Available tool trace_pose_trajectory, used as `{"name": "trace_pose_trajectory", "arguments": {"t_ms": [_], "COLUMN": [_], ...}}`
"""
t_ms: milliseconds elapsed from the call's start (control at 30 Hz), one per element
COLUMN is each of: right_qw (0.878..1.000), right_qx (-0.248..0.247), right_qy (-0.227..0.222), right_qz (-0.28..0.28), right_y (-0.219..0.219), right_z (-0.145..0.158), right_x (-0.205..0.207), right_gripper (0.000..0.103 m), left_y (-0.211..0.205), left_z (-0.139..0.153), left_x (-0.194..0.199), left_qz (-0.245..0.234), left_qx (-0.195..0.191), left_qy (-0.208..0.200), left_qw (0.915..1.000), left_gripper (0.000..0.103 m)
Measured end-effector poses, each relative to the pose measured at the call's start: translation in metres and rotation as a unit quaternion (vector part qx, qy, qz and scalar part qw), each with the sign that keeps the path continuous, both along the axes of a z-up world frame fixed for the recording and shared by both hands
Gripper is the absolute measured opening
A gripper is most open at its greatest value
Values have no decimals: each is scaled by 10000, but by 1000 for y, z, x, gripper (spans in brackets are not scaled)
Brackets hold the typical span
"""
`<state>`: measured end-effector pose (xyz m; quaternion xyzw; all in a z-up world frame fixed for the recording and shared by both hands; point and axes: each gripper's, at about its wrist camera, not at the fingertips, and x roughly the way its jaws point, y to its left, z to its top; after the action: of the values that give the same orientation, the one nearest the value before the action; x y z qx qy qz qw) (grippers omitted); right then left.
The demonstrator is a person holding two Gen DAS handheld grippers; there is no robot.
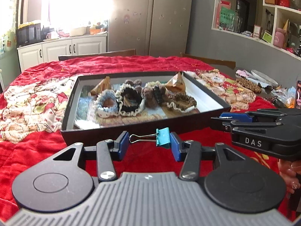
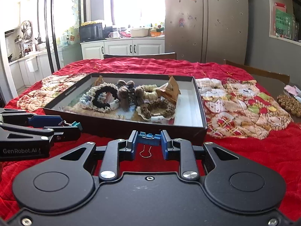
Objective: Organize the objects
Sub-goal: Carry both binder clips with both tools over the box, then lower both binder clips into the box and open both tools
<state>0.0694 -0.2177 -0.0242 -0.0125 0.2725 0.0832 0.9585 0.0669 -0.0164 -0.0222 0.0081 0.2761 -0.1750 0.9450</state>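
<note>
Left tongs (image 1: 150, 143) clamped on a teal binder clip (image 1: 163, 137) lying crosswise, right tongs (image 2: 148, 142) pinching a blue binder clip (image 2: 148, 137), both above the red-covered counter (image 1: 47, 146), just before the black tray (image 1: 120, 133) of scrunchies (image 1: 129, 101).

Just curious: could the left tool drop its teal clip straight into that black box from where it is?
Probably yes. The left tool grips the teal clip just short of the open black box; nothing stands between them, only the near wall to clear.

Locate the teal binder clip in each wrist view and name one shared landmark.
Left wrist: teal binder clip lies lower centre, between the left gripper fingers.
Right wrist: it shows at left, at that gripper's tips.
Shared landmark: the black tray behind it.
</note>
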Motion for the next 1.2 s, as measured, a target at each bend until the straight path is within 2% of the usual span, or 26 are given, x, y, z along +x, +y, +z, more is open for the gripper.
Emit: {"name": "trace_pose_trajectory", "arguments": {"t_ms": [300, 633, 833, 1200], "right_qw": [9995, 9986, 9988, 9994], "right_qx": [-118, -150, -91, -4], "right_qy": [-218, -479, -466, -351], "right_qz": [170, 184, 76, -41], "right_y": [8, 9, 7, 5], "right_z": [20, 43, 49, 40], "right_x": [6, 31, 52, 91], "right_gripper": [25, 25, 25, 25], "left_y": [18, 35, 37, 36], "left_z": [19, 37, 35, 22], "left_x": [11, 45, 69, 104], "left_qz": [245, 576, 671, 849], "left_qx": [-76, 59, 50, 123], "left_qy": [-224, -419, -311, -143], "left_qw": [9994, 9974, 9972, 9962], "left_gripper": [51, 51, 51, 51]}}
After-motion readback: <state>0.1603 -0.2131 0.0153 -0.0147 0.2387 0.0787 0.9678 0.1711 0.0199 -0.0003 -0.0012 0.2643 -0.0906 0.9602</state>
